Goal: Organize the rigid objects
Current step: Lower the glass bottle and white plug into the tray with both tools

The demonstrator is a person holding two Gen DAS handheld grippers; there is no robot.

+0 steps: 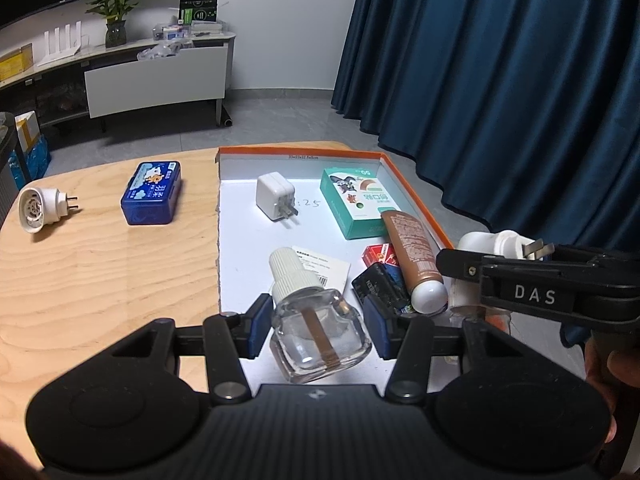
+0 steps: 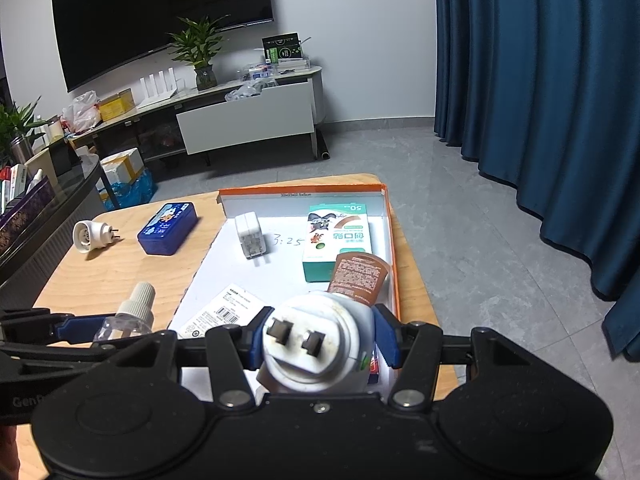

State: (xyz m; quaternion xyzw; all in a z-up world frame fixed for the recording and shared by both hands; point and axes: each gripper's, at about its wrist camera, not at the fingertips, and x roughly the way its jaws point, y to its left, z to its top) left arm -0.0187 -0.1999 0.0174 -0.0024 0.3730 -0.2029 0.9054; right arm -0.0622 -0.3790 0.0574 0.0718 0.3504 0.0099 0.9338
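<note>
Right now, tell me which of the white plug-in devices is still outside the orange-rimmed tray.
The round white vented plug-in device with two round pins, lying on the bare wooden table. The square white charger lies inside the orange-rimmed tray; the right tool holds the third.

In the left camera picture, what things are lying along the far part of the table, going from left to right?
Round plug → blue tin → white charger → green box.

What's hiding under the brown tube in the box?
The brown tube lies across a red packet and a black box, and its far end rests against the green box. The tube covers part of the packet and box, so that part stays hidden.
</note>
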